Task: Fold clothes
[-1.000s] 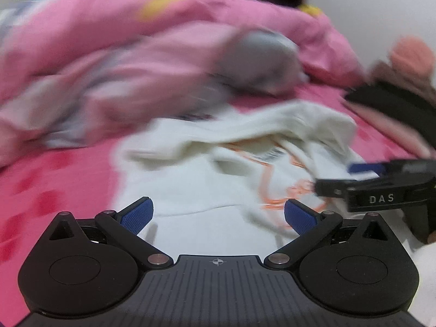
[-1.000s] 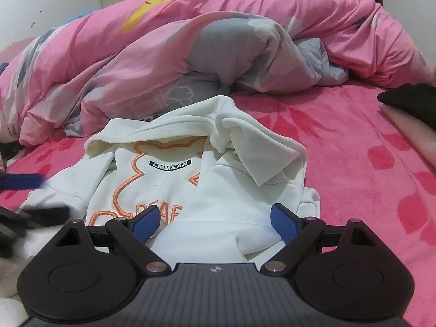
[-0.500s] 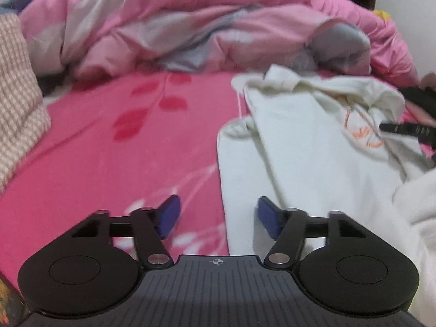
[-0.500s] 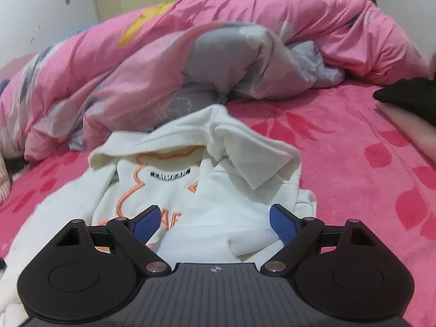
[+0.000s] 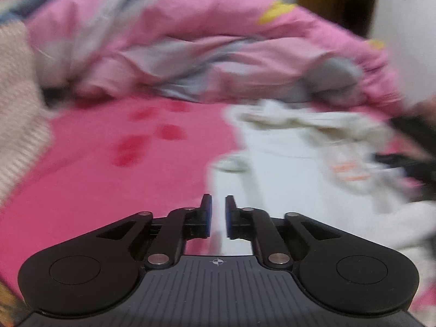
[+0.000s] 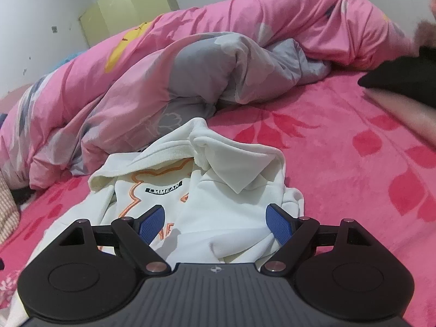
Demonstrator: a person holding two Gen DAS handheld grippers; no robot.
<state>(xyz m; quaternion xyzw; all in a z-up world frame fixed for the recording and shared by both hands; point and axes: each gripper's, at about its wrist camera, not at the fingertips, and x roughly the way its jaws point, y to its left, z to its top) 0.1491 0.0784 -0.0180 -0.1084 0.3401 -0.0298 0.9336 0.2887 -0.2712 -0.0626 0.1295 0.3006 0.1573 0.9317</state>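
**White hoodie rumpled on the bed, left jaws nearly closed at its edge**

The white fleece hoodie with the orange outline print [image 6: 218, 190] lay crumpled on the pink leaf-patterned bed sheet [image 6: 354, 163]. The left gripper [image 5: 217, 215] had its jaws drawn narrow, a thin gap between the blue pads, at the garment's near left edge; blur hid whether any cloth was pinched. The right gripper [image 6: 216, 222] hovered with jaws wide over the hoodie's front, holding nothing. Beyond lay the bunched pink and grey quilt [image 6: 190, 62], with dark folded clothing [image 6: 403, 79] to the right. The step looked like gathering an edge. Next, both jaws would need firm hold of cloth before lifting or spreading it flat.
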